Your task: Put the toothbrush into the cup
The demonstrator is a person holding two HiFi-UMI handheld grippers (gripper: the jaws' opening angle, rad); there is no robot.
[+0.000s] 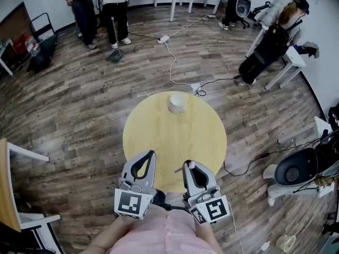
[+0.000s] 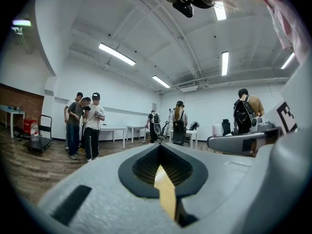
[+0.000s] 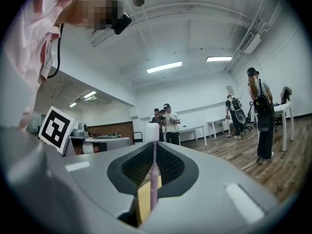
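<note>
A white cup point(image 1: 177, 102) stands upright near the far edge of the round yellow table point(image 1: 159, 136). At the table's near edge, my right gripper point(image 1: 187, 164) is shut on a pink toothbrush point(image 1: 191, 165). In the right gripper view the toothbrush point(image 3: 153, 179) stands upright between the closed jaws of that gripper point(image 3: 154, 145), with its white bristle head above them. My left gripper point(image 1: 152, 153) hovers beside it to the left, over the same edge. Its jaws point(image 2: 159, 147) meet at the tips with nothing between them. The cup is well ahead of both grippers.
Wooden floor surrounds the table. A white cable with a power strip point(image 1: 164, 39) runs behind it. Several people stand at the back left point(image 1: 100, 9) and back right point(image 1: 270, 46). A white and dark machine point(image 1: 296, 168) sits right of the table, a wooden table edge point(image 1: 5, 184) at left.
</note>
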